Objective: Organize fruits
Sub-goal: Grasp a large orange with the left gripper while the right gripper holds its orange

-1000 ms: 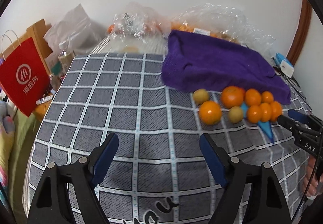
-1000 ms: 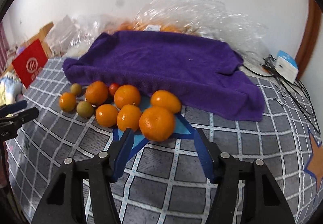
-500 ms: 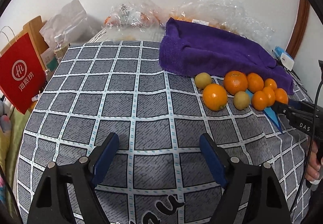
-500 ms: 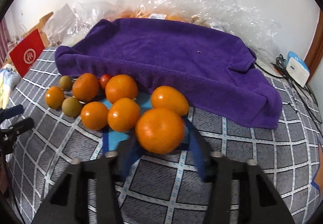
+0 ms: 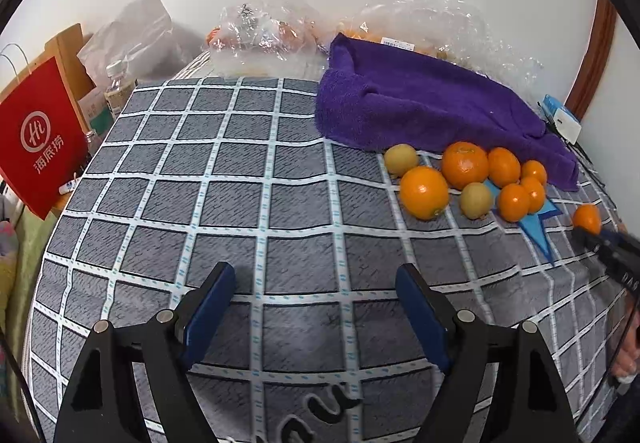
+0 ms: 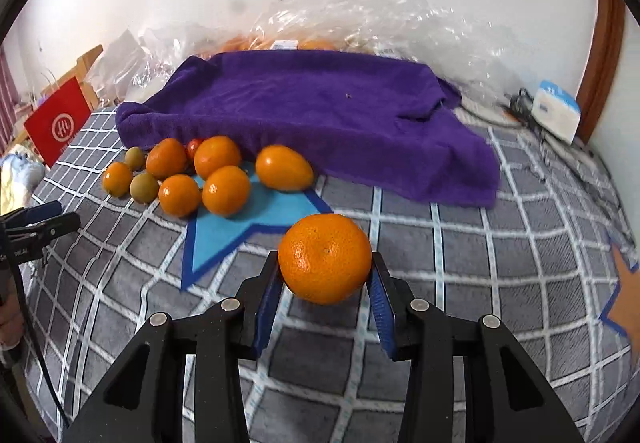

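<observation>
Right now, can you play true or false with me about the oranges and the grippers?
1. The right gripper holds an orange. True.
2. The left gripper holds a fruit too. False: it is open, with nothing in it.
3. The towel is green. False: it is purple.
4. A red bag stands off to the left side. True.

Grid bedspread [image 5: 248, 179], purple towel [image 6: 320, 111], loose oranges [image 6: 226, 190]

Bare checkered cover [image 5: 248, 203] ahead of left gripper [image 5: 316, 311]; fruit cluster [image 5: 472, 183], purple towel [image 5: 432, 111] block right.
</observation>
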`<state>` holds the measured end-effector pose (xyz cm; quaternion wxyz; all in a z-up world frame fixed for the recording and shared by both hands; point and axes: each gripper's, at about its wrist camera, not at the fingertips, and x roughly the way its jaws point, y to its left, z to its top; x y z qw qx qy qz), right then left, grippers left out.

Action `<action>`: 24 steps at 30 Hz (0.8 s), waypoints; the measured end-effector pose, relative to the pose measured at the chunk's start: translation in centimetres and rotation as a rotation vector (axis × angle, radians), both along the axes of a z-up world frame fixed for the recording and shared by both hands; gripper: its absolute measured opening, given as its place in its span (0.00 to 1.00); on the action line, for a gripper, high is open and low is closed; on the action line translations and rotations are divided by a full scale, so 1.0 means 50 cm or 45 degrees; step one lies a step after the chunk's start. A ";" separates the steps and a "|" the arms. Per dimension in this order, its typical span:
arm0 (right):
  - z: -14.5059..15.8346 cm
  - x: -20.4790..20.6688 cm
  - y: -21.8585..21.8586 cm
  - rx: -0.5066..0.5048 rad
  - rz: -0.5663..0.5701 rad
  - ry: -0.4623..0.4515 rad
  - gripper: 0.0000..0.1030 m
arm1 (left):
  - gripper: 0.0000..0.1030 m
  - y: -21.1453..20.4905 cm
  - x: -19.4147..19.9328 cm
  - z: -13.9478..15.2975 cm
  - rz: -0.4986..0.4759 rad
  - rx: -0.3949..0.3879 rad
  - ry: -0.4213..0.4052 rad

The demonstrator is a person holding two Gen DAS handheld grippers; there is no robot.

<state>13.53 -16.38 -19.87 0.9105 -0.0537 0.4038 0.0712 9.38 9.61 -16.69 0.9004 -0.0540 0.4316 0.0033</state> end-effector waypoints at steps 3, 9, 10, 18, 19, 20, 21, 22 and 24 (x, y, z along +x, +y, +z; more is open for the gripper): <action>-0.013 -0.004 -0.014 0.038 0.001 0.031 0.41 | 0.78 -0.020 0.007 0.016 -0.033 -0.024 -0.014; -0.007 -0.004 -0.008 0.025 -0.009 0.002 0.53 | 0.78 -0.067 0.051 0.038 -0.061 -0.013 -0.029; -0.007 -0.001 -0.006 0.021 -0.013 -0.001 0.53 | 0.78 -0.075 0.063 0.040 -0.063 -0.013 -0.032; -0.009 -0.001 -0.017 0.047 -0.022 -0.043 0.46 | 0.60 -0.091 0.112 0.019 -0.035 -0.022 -0.002; -0.009 -0.001 -0.018 0.051 -0.023 -0.044 0.45 | 0.52 -0.089 0.115 0.013 -0.036 -0.046 0.000; -0.009 -0.001 -0.021 0.060 -0.026 -0.045 0.44 | 0.45 -0.087 0.116 0.009 -0.042 -0.067 0.000; -0.008 -0.002 -0.022 0.065 -0.035 -0.048 0.44 | 0.44 -0.084 0.117 0.005 -0.047 -0.095 -0.006; -0.007 -0.002 -0.024 0.069 -0.041 -0.050 0.44 | 0.41 -0.081 0.112 0.003 -0.042 -0.109 -0.035; -0.008 0.000 -0.028 0.078 -0.055 -0.044 0.45 | 0.41 -0.080 0.108 0.000 -0.052 -0.118 -0.060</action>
